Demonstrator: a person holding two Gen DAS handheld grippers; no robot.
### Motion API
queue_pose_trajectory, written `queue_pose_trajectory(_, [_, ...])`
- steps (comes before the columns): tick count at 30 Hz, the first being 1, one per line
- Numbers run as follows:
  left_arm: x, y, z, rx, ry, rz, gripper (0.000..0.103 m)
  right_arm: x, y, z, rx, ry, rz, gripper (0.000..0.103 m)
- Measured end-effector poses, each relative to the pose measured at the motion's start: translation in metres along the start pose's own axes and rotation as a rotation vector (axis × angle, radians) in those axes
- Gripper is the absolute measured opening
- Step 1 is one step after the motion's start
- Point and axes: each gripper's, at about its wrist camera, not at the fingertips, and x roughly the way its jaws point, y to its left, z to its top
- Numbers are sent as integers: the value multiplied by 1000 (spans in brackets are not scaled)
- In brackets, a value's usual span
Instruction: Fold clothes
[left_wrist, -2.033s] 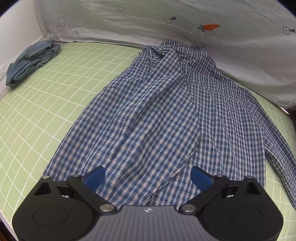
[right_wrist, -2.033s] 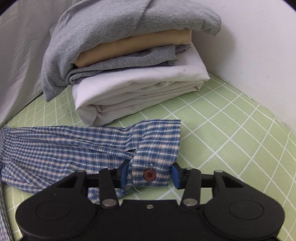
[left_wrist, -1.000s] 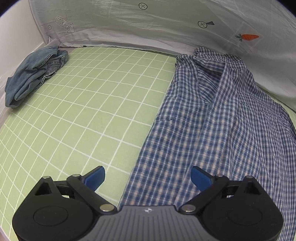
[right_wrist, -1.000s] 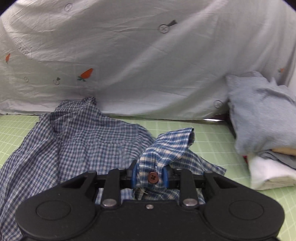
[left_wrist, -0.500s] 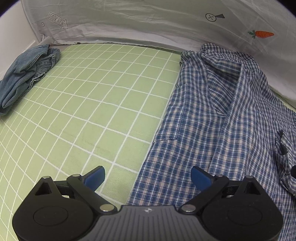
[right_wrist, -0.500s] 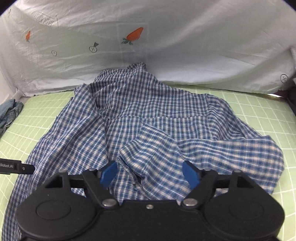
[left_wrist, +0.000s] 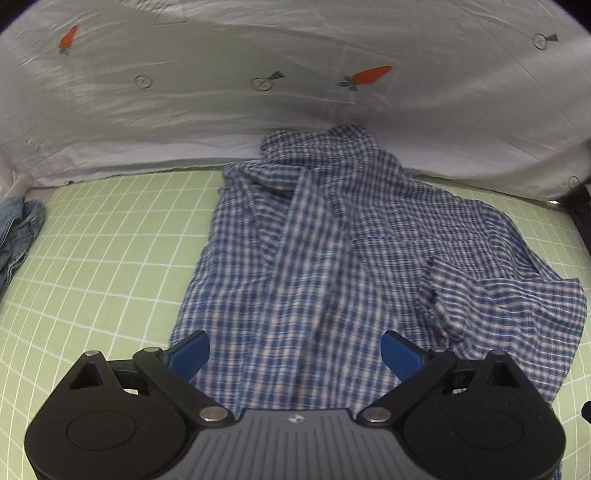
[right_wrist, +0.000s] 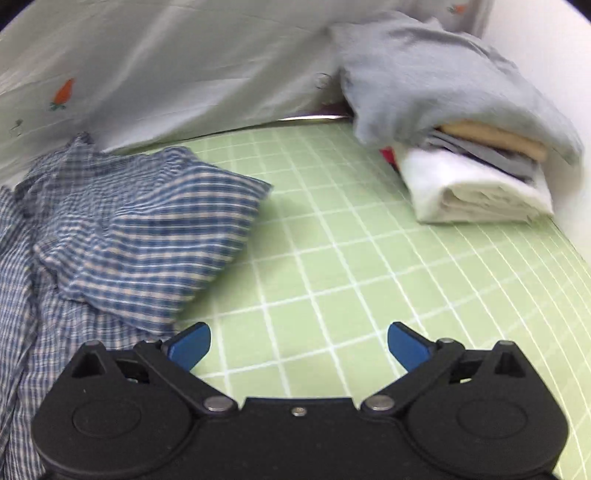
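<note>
Both grippers are spread wide and grasp nothing: from the left wrist, the left gripper (left_wrist: 295, 350) hangs over the plaid shirt (left_wrist: 332, 266) lying on the green grid mat (left_wrist: 110, 258), while from the right wrist, the right gripper (right_wrist: 299, 345) is over bare mat, beside the shirt's folded-in sleeve (right_wrist: 147, 236), with a stack of folded clothes (right_wrist: 472, 184) at the far right.

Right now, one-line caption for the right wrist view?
Open right gripper over green grid mat, plaid shirt left, folded stack right.

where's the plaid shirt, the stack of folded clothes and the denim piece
plaid shirt (left_wrist: 314, 266): left wrist view, on the front panel
stack of folded clothes (right_wrist: 476, 192): right wrist view, on the white bottom layer
denim piece (left_wrist: 18, 229): left wrist view, on its crumpled fabric at the left edge
</note>
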Motion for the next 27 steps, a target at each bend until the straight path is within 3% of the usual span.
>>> queue_pose_trajectory(7, [26, -56, 22, 104, 25, -79, 98, 20, -37, 10, 147, 1, -135, 103])
queue_pose_trajectory(12, [46, -79, 26, 124, 57, -181, 96, 32, -31, 21, 137, -9, -201, 103])
queue_pose_trajectory(17, [68, -94, 24, 111, 107, -253, 70, 43, -18, 26, 84, 8, -191, 103])
queue_pose_trajectory(19, [74, -95, 23, 94, 121, -274, 38, 44, -12, 27, 65, 13, -182, 103])
queue_pose_trajectory(21, [73, -95, 23, 83, 109, -285, 19, 43, -5, 28, 46, 14, -176, 103])
queue_pose_trajectory(27, [32, -65, 31, 19, -37, -284, 14, 19, 13, 23, -12, -19, -141, 103])
